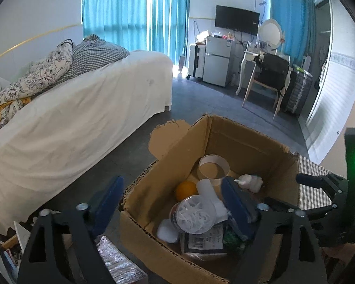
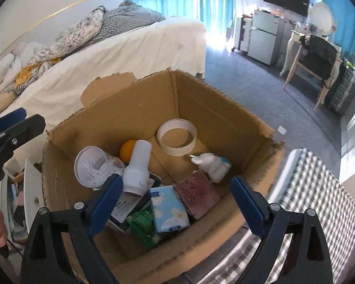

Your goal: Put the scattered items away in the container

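An open cardboard box (image 1: 142, 189) (image 2: 213, 108) holds a tape roll (image 2: 177, 150), an orange (image 2: 127, 150), a clear jar of cotton swabs (image 2: 92, 165), a white bottle (image 2: 138, 168), a unicorn figure (image 2: 213, 165), a blue tissue pack (image 2: 169, 208), a maroon pad (image 2: 197, 194) and a green packet (image 2: 142, 224). My left gripper (image 1: 172, 203) is open and straddles the box's left wall, holding nothing. My right gripper (image 2: 177, 203) is open above the tissue pack, touching nothing.
A bed with a white sheet (image 1: 82, 108) runs along the left of the box. A checked cloth (image 2: 314, 201) covers a surface to the box's right. A silvery packet (image 1: 116, 260) lies outside the box at lower left. A chair (image 1: 269, 78) and a small fridge (image 1: 215, 61) stand at the far wall.
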A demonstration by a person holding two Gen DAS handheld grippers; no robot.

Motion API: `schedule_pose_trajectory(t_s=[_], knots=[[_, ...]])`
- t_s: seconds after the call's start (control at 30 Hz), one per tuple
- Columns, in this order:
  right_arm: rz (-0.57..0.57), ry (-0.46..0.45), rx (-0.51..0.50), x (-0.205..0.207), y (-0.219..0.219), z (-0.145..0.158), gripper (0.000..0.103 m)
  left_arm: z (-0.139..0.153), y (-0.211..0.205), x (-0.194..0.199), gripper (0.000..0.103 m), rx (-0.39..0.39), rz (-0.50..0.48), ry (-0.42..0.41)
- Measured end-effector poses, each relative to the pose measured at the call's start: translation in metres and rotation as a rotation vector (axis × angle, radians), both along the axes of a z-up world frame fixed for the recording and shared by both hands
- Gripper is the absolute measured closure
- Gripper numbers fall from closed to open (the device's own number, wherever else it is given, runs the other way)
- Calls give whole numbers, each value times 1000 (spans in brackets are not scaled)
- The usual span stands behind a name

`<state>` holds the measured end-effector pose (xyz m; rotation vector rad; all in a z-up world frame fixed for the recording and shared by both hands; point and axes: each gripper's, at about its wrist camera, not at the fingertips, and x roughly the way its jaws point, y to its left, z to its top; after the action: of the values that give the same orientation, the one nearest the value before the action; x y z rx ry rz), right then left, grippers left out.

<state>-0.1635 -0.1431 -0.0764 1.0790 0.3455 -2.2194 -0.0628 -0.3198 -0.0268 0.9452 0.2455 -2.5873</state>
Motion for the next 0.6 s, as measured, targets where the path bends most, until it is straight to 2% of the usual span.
schedule_pose_trajectory(t_s=[0.13, 0.27, 0.6], knots=[[-49, 47, 2, 10, 25, 16, 7, 9, 14, 3, 0, 10, -12, 23], [-108, 91, -25, 23, 54, 36, 1, 19, 37, 6, 0, -17, -30, 31], [-245, 145, -34, 52, 132, 70, 0, 49, 99, 17, 0, -42, -110, 71]])
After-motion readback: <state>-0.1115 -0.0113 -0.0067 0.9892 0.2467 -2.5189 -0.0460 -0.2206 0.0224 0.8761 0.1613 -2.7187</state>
